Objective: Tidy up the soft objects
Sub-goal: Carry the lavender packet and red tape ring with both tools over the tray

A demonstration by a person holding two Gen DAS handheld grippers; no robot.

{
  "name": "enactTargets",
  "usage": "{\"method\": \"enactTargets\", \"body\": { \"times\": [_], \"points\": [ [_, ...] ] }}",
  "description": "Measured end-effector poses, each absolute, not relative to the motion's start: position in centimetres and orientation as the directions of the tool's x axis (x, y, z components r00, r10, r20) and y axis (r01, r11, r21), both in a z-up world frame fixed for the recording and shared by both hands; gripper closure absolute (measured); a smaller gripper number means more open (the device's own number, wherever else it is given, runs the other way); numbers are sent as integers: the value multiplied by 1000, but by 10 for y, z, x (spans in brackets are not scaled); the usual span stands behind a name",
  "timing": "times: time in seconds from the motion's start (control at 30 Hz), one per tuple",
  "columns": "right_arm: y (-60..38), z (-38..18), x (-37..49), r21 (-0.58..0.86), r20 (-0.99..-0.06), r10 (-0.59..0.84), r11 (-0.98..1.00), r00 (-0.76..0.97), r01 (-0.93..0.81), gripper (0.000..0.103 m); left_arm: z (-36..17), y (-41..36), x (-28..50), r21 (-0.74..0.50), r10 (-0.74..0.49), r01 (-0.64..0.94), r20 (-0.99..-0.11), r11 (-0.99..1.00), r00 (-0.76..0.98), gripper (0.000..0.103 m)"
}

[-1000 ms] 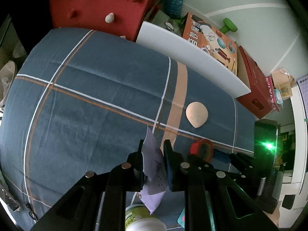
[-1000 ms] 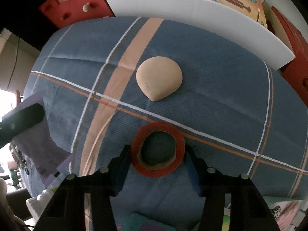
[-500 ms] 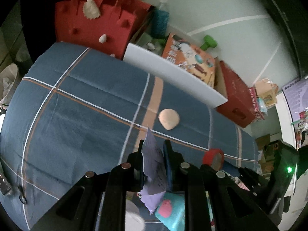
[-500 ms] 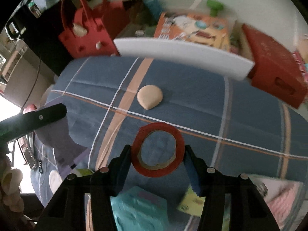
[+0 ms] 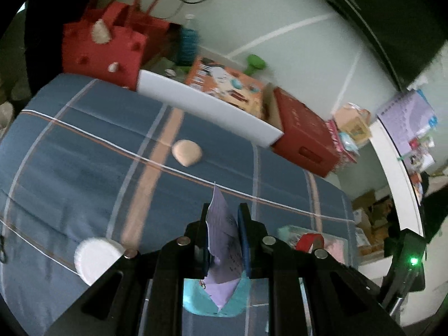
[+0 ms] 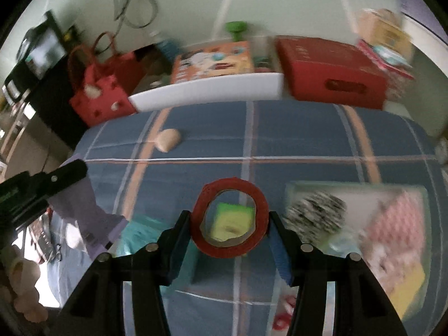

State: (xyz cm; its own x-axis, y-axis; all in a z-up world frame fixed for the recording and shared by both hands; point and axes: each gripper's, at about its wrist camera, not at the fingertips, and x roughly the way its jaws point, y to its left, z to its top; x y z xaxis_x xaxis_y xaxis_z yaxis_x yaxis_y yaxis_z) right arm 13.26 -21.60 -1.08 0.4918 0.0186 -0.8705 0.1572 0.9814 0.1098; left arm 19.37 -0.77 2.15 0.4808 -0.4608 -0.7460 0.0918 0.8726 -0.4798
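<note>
Left wrist view: the left gripper (image 5: 223, 231) pinches a folded lilac paper (image 5: 222, 240) above the blue plaid bedcover (image 5: 84, 168), with a tan pad (image 5: 186, 152) lying farther off. Right wrist view: the right gripper (image 6: 229, 225) clamps a red tape roll (image 6: 230, 221) by its sides over the cover, near a yellow sponge (image 6: 232, 221) seen through the ring.

You're working in a lived-in room of a home, likely a bedroom: a blue plaid bedspread (image 5: 84, 168) covers a soft, bed-like surface, a red felt handbag (image 5: 103, 47) stands past its far edge, printed cardboard boxes (image 6: 330, 70) and a green dumbbell (image 5: 256, 63) crowd the pale wall, and a cable (image 6: 134, 5) hangs on that wall
</note>
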Motion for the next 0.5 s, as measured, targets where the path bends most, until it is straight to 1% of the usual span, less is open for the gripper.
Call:
{"method": "enactTargets", "body": {
  "times": [0.17, 0.23, 0.33, 0.5],
  "points": [
    [-254, -14, 102, 121, -861, -39, 953, 508, 278, 46, 22, -47, 175, -502, -520, 170, -721, 848, 458, 85],
    [-266, -16, 92, 104, -860, -76, 942, 504, 319, 46, 23, -61, 170, -501, -534, 202, -716, 842, 450, 85],
    [-284, -17, 82, 83, -861, -116, 928, 495, 362, 46, 25, -86, 160, -487, -551, 258, -715, 834, 431, 85],
    [-305, -17, 67, 83, -861, -139, 911, 489, 405, 46, 22, -132, 142, -486, -597, 357, -719, 798, 356, 85]
  ]
}}
